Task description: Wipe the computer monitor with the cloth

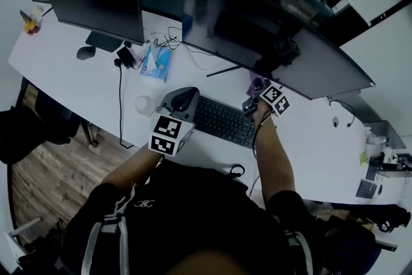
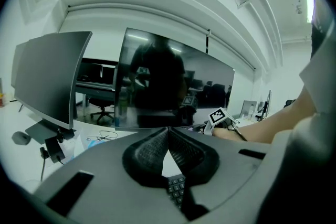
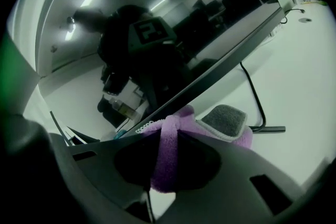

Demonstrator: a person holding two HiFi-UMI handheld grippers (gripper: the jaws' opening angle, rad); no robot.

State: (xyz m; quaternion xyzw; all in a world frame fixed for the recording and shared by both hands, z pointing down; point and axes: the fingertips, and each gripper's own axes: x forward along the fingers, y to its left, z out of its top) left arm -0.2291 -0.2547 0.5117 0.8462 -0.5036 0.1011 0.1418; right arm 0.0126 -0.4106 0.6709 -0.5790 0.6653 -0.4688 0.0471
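Note:
A wide curved monitor stands at the back of the white desk; it fills the right gripper view and shows in the left gripper view. My right gripper is shut on a purple cloth with a grey side, close under the monitor's lower edge. The cloth peeks out purple in the head view. My left gripper hovers above the keyboard's left end, jaws shut with nothing between them.
A second monitor stands at the left. A black keyboard lies before the person. A mouse, cables, a blue pack and a round lid lie on the desk.

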